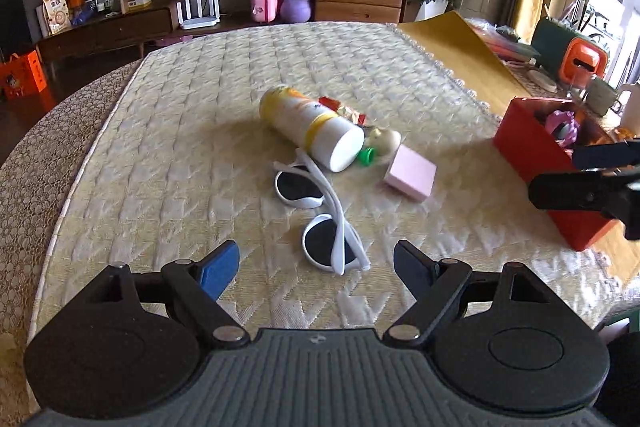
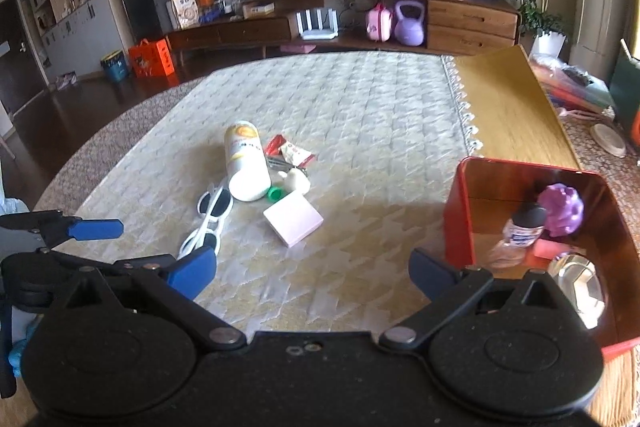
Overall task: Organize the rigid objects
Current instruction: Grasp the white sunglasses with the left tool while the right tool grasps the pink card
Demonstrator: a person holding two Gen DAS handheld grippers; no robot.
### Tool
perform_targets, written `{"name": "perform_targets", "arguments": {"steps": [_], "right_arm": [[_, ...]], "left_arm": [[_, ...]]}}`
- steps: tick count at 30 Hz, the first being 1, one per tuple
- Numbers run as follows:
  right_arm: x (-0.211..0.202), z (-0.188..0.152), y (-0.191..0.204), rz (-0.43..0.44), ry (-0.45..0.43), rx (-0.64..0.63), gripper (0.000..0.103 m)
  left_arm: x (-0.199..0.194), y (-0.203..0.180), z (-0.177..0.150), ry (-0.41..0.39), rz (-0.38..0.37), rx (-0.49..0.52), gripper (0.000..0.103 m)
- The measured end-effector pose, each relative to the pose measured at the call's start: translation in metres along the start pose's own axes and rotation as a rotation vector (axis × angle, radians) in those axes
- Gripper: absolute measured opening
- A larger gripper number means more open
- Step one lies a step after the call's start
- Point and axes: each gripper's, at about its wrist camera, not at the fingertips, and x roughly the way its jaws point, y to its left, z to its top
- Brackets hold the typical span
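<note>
White sunglasses [image 1: 320, 215] lie on the quilted table cover, just ahead of my open, empty left gripper [image 1: 316, 267]. Behind them lies a white and yellow bottle [image 1: 312, 127] on its side, with a green cap [image 1: 366, 157], a cream figure [image 1: 384, 139], red snack packets [image 1: 348, 109] and a pink box [image 1: 410, 173]. The red bin [image 2: 460, 211] at right holds a purple toy [image 2: 560, 205], a small bottle [image 2: 516, 231] and a shiny ball [image 2: 580, 287]. My right gripper [image 2: 312, 273] is open and empty, beside the bin; the sunglasses [image 2: 208, 223] lie at its left.
The yellow quilted cover [image 1: 200, 147] lies over a round lace-covered table. A wooden board [image 2: 504, 107] lies at the far right. An orange box [image 1: 584, 59] and a mug [image 1: 600, 95] stand beyond the bin [image 1: 532, 155]. A sideboard [image 2: 360, 19] stands behind.
</note>
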Motion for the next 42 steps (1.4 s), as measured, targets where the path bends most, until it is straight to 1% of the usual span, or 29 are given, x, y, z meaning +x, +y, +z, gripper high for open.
{"name": "perform_targets", "arguments": {"steps": [3, 6, 13, 20, 24, 26, 28, 30, 31, 32, 35, 36, 38, 39, 40, 41, 42], "right_arm": [[0.015, 0.004, 0.001, 0.005, 0.023, -0.021, 0.103], [0.031, 0.007, 0.004, 0.006, 0.045, -0.064, 0.103], [0.061, 0.015, 0.009, 0.028, 0.082, -0.128, 0.102], [0.091, 0.024, 0.012, 0.059, 0.123, -0.167, 0.089], [0.105, 0.028, 0.014, 0.069, 0.144, -0.185, 0.081], [0.11, 0.029, 0.016, 0.072, 0.147, -0.203, 0.078], [0.115, 0.03, 0.017, 0.081, 0.153, -0.219, 0.072], [0.117, 0.031, 0.018, 0.083, 0.155, -0.229, 0.069], [0.118, 0.031, 0.018, 0.09, 0.158, -0.232, 0.065], [0.119, 0.031, 0.019, 0.095, 0.16, -0.234, 0.061], [0.119, 0.031, 0.02, 0.107, 0.154, -0.242, 0.057], [0.118, 0.031, 0.02, 0.11, 0.152, -0.245, 0.053], [0.118, 0.031, 0.022, 0.112, 0.152, -0.251, 0.047], [0.117, 0.03, 0.023, 0.112, 0.151, -0.253, 0.044], [0.117, 0.03, 0.024, 0.11, 0.15, -0.255, 0.043], [0.116, 0.03, 0.025, 0.109, 0.149, -0.256, 0.041], [0.114, 0.028, 0.025, 0.108, 0.147, -0.255, 0.041]], "left_arm": [[0.01, -0.003, -0.003, 0.01, 0.008, 0.012, 0.085], [0.02, -0.005, -0.004, 0.02, -0.001, 0.011, 0.085], [0.041, -0.004, -0.006, 0.037, 0.009, -0.047, 0.085], [0.048, -0.011, -0.006, 0.0, 0.031, -0.043, 0.084], [0.051, -0.016, -0.007, -0.017, 0.044, -0.031, 0.084], [0.052, -0.017, -0.007, -0.023, 0.051, -0.027, 0.084], [0.053, -0.016, -0.007, -0.029, 0.053, -0.032, 0.084], [0.053, -0.016, -0.008, -0.034, 0.053, -0.039, 0.084], [0.053, -0.016, -0.008, -0.036, 0.054, -0.04, 0.083], [0.052, -0.016, -0.008, -0.039, 0.059, -0.041, 0.078], [0.052, -0.015, -0.008, -0.04, 0.069, -0.042, 0.073], [0.052, -0.014, -0.008, -0.04, 0.073, -0.044, 0.07], [0.051, -0.013, -0.007, -0.041, 0.086, -0.041, 0.06], [0.051, -0.013, -0.007, -0.04, 0.086, -0.041, 0.059], [0.051, -0.012, -0.006, -0.039, 0.085, -0.043, 0.056], [0.05, -0.012, -0.006, -0.039, 0.085, -0.044, 0.05], [0.05, -0.011, -0.005, -0.039, 0.084, -0.042, 0.046]]}}
